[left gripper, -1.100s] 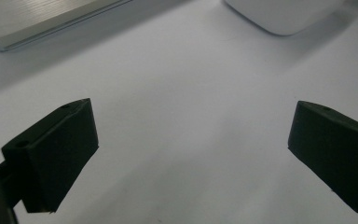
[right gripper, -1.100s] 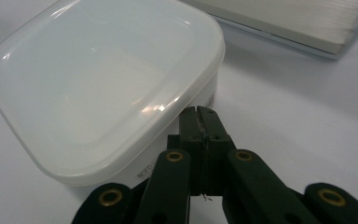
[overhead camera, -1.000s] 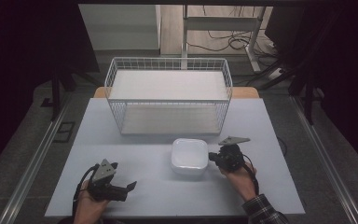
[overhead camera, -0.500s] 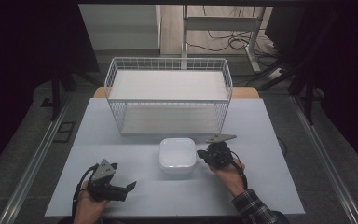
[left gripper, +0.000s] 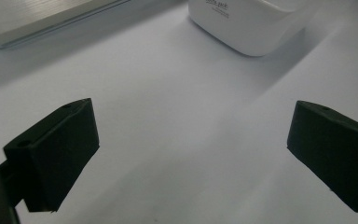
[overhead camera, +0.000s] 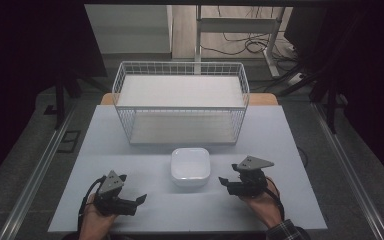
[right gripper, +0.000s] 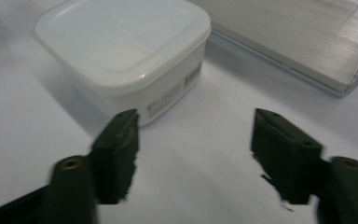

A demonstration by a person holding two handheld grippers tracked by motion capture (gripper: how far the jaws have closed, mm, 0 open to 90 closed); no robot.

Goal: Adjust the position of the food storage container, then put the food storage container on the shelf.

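A white square lidded container (overhead camera: 190, 166) sits on the table's middle, just in front of a white wire basket (overhead camera: 180, 100). My right gripper (overhead camera: 225, 182) rests right of the container, apart from it, open with nothing between its jaws. In the right gripper view the container (right gripper: 121, 42) lies ahead and left of the open gripper (right gripper: 196, 149). My left gripper (overhead camera: 139, 199) is near the front left, open and empty, pointing right. In the left gripper view the container (left gripper: 247, 23) is far ahead of the wide-open gripper (left gripper: 191, 154).
The wire basket has a pale board floor (right gripper: 298, 42) and stands at the back of the white table (overhead camera: 290, 150). Its front bottom edge (left gripper: 42, 18) lies close behind the container. Dark floor and cables surround the table.
The container has shifted a little to the left. My right gripper, which was against its right side, has drawn back to the right and nearer the front edge. The left gripper has stayed put.
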